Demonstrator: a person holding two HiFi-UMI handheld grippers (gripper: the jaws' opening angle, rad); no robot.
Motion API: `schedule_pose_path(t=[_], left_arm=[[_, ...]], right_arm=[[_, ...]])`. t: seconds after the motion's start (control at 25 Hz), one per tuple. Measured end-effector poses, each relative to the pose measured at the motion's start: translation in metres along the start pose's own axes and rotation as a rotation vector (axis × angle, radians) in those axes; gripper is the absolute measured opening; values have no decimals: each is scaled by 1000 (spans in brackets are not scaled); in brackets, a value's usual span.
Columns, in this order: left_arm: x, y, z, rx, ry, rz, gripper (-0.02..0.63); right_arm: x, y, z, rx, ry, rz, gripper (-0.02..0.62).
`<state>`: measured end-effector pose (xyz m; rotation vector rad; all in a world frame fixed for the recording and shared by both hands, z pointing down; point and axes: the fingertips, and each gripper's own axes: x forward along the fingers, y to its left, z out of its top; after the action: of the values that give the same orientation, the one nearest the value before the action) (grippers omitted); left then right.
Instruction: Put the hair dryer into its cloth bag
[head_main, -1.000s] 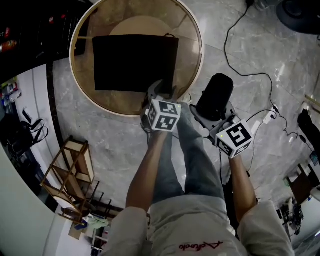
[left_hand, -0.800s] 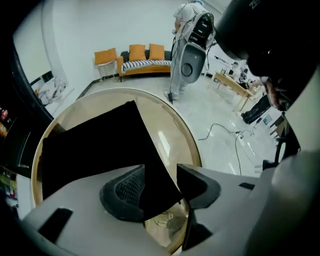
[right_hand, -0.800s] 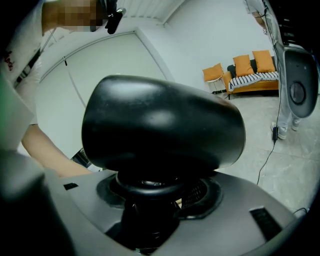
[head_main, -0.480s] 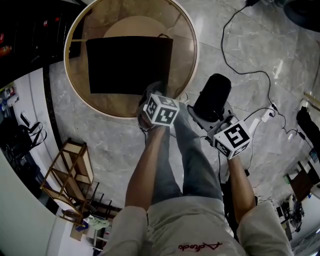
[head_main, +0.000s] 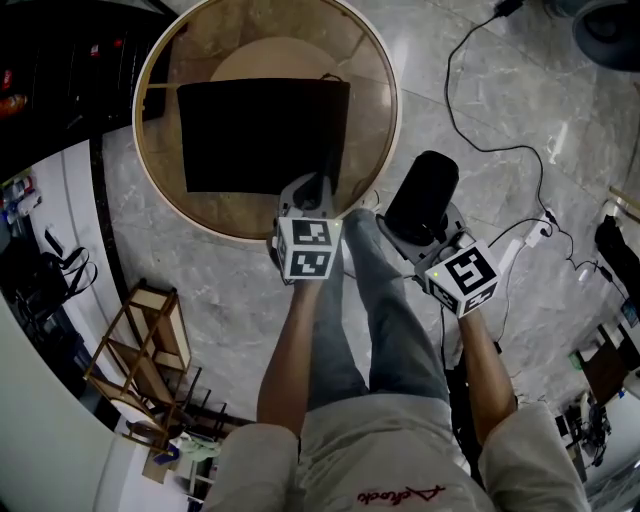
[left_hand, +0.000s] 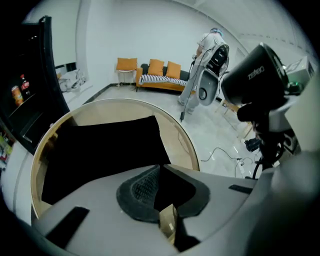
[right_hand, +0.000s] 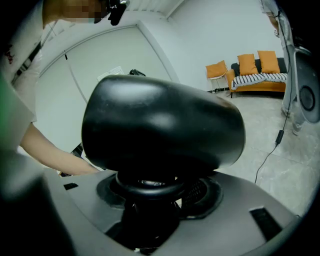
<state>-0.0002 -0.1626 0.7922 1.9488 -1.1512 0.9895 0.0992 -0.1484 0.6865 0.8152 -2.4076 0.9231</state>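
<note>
Pinching the cloth bag (head_main: 255, 130) by its near corner, left tongs (head_main: 315, 188) have just closed; right tongs (head_main: 426, 236) grip the hair dryer (head_main: 425, 192) just rightward, off the bench (head_main: 378, 75).

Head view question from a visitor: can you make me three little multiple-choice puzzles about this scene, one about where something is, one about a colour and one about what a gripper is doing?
1. Where does the cloth bag lie?
A. On the marble floor
B. Flat on the round table
C. On the wooden rack

2. What colour is the hair dryer?
A. Black
B. White
C. Orange

3. What is the right gripper doing?
A. Hanging open and empty
B. Pinching a cable
C. Gripping the hair dryer by its handle

Answers:
1. B, since the cloth bag is spread on the round table.
2. A, since the hair dryer shows a glossy black body.
3. C, since the right gripper has its jaws closed on the handle beneath the dryer's body.
</note>
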Motion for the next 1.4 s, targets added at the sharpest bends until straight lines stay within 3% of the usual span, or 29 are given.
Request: schedule_pose_path(t=[0.28, 0.44, 0.96, 1.4], left_arm=[[-37, 17, 25, -53, -220, 95, 41], [-45, 20, 29, -90, -280, 118, 41], [-50, 23, 23, -117, -290, 100, 41], [-53, 23, 21, -121, -295, 71, 41]], right_arm=[[18, 5, -8, -132, 112, 24, 252], [34, 5, -15, -243, 194, 51, 252], [78, -3, -37, -435, 454, 132, 252], [110, -27, -68, -625, 787, 154, 252]])
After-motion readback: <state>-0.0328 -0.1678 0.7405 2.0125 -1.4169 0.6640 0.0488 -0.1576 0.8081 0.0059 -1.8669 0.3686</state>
